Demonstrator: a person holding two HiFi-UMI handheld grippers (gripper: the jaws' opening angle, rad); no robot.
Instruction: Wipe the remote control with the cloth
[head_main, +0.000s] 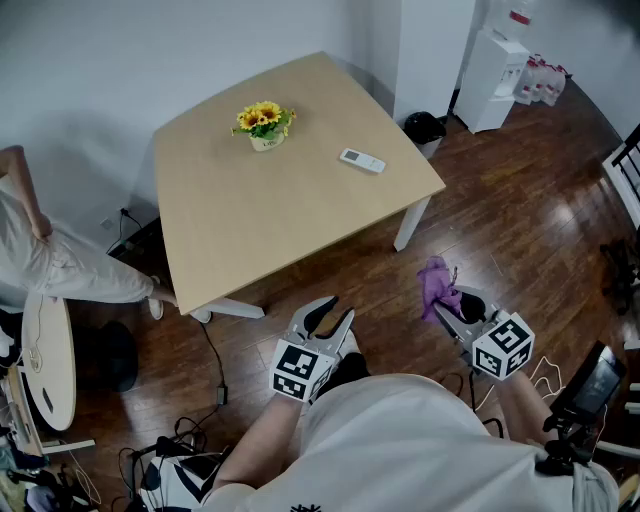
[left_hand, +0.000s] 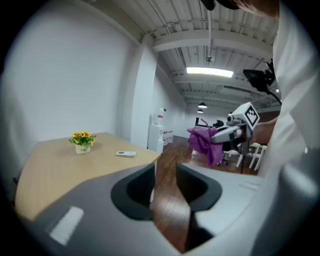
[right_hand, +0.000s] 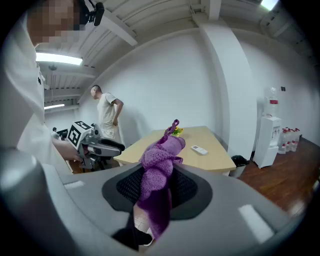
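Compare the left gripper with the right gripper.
The left gripper is shut and empty; the right gripper is shut on the purple cloth. The left gripper faces the table's near edge; the right gripper is off toward its corner. Both hang over the wooden floor, short of the remote control.

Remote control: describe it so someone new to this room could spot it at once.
Find the light wooden table by the white wall. Only two things sit on it. The remote control is the flat white bar, not the pot of yellow flowers.
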